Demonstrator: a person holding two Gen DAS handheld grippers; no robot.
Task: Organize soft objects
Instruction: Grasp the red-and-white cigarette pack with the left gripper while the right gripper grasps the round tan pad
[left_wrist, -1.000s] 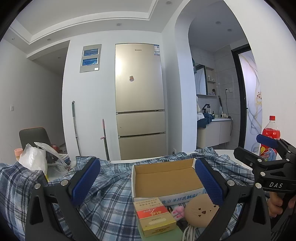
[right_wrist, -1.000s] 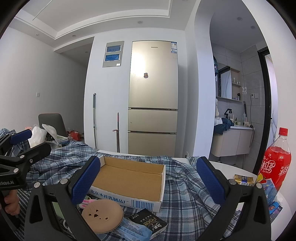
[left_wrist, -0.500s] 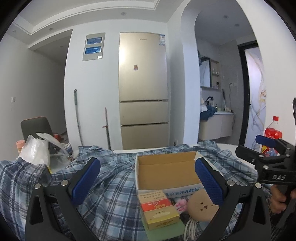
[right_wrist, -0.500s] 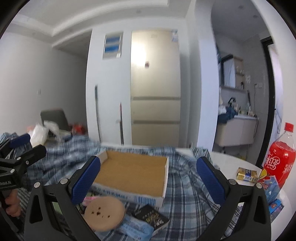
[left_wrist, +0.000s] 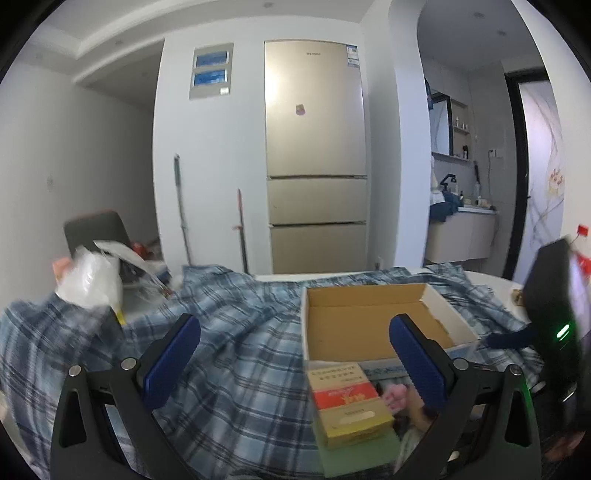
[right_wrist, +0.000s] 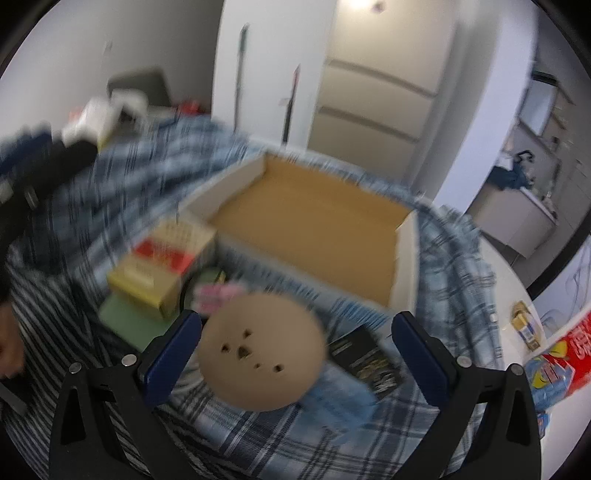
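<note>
A round tan plush (right_wrist: 260, 349) with small dark face marks lies on the blue plaid cloth (right_wrist: 258, 439), just ahead of my open right gripper (right_wrist: 297, 360) and between its blue pads. A small pink soft item (right_wrist: 214, 295) sits behind the plush, next to a red and yellow box (right_wrist: 159, 269). An open cardboard box (right_wrist: 314, 232) stands beyond them, with nothing in it. In the left wrist view my left gripper (left_wrist: 295, 363) is open over the plaid cloth (left_wrist: 229, 354). The cardboard box (left_wrist: 373, 325), red and yellow box (left_wrist: 347, 400) and pink item (left_wrist: 395, 393) lie to its right.
A black packet (right_wrist: 369, 360) and a light blue packet (right_wrist: 340, 395) lie right of the plush. A green pad (right_wrist: 125, 317) sits under the red and yellow box. Snack packs (right_wrist: 554, 369) are at the right edge. A white plastic bag (left_wrist: 88, 280) sits far left. The right gripper's body (left_wrist: 554, 317) fills the left view's right edge.
The right gripper has tipped down and moved in over the tan plush, with strong motion blur. The left gripper has shifted left; the cardboard box now sits further right in its view.
</note>
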